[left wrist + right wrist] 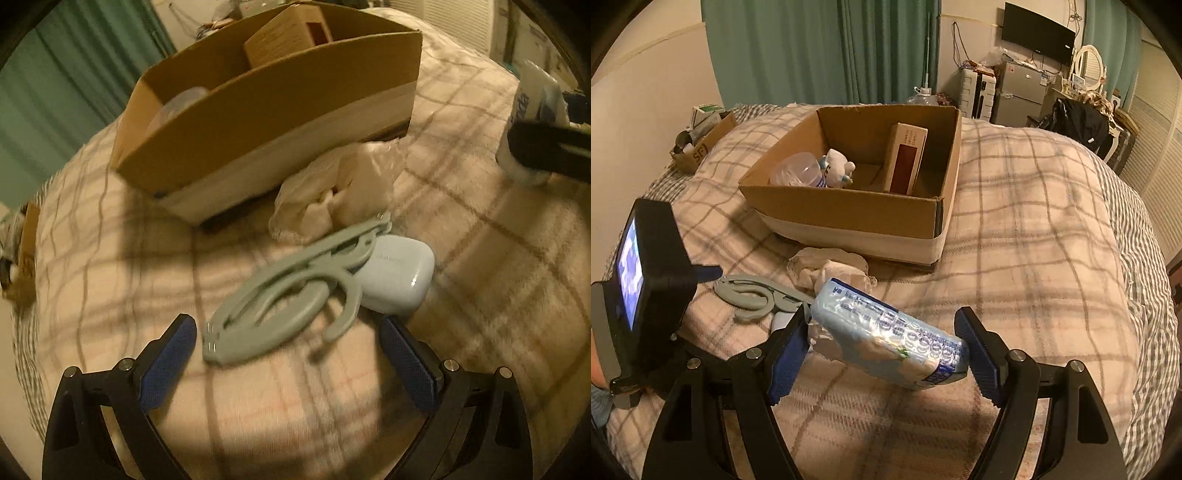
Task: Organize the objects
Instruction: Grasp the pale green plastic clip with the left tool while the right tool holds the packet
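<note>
Right gripper (886, 350) clamps a soft, crinkly tissue pack (886, 336) end to end, while left gripper (288, 365), fingers wide and empty, faces the stiff folding hanger (288, 291) at 12 o'clock.

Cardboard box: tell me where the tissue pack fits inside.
In the brown cardboard box, bare floor lies between the white plush toy and the upright tan carton. The left corner is crowded by the clear plastic cup.
</note>
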### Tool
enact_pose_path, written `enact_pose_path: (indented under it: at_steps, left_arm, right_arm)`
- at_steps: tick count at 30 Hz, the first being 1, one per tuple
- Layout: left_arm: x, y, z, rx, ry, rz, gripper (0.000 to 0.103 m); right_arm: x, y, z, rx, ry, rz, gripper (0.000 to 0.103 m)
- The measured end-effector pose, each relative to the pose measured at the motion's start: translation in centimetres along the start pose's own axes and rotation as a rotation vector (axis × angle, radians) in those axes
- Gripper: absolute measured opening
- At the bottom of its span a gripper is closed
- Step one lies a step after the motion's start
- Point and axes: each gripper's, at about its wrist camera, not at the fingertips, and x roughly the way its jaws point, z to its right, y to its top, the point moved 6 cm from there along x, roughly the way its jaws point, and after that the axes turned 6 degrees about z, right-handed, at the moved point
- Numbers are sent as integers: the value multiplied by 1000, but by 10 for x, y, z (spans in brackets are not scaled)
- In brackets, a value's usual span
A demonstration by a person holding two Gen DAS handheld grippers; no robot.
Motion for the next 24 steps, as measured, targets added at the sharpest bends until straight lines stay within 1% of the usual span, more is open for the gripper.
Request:
enact_pose_path:
  at_steps: [2,3,4,6,7,8,9,10,11,12,13,14,15,17,18,21,22,24]
  left_arm:
    - [5,6,0,21,2,5,102]
    - [9,8,1,28,-10,1,102]
    - [15,10,5,38,-42,-12,102]
    - [23,11,9,43,-94,-33,90]
    - [25,12,9,37,-108,-35,87]
    - [25,12,9,36,-115,-35,76]
    - [25,13,10,33,-127,-34,62]
    - [23,12,9,25,-142,-27,55]
    - [20,12,8,16,-152,-16,41]
    - [17,12,8,11,-155,-9,29]
    - [12,10,8,7,-166,1,25]
    - [8,9,9,9,-168,9,19]
    - [2,8,12,17,-171,23,15]
    - [-14,6,16,25,-167,63,12]
    - [-23,4,18,17,-170,80,10]
    - [-49,-2,18,-39,-191,121,9]
    - [-57,-3,19,-64,-207,131,9]
    - [-67,2,17,-125,-279,141,9]
  right_arm:
    - [0,0,1,7,0,-2,77]
    - [0,0,1,8,-3,-4,77]
    - [1,-1,1,5,-7,-5,77]
    - [3,-2,-1,-3,-18,-10,77]
    - [3,-2,-2,-7,-22,-12,77]
    - [4,-3,-2,-10,-25,-13,77]
    - [5,-3,-2,-11,-28,-15,77]
    - [6,-4,-2,-9,-30,-17,77]
    - [6,-4,-1,-8,-32,-18,77]
    - [5,-4,-1,-6,-34,-18,77]
    - [5,-5,-2,-6,-36,-18,77]
    - [4,-5,-2,-9,-41,-18,77]
    - [4,-5,-3,-10,-44,-17,77]
    - [2,-6,-4,-9,-50,-15,77]
    - [1,-7,-4,-8,-51,-13,77]
    - [-7,-8,-6,-5,-58,-3,77]
    - [-9,-8,-6,-5,-60,1,77]
    - [-15,-9,-9,-2,-66,11,77]
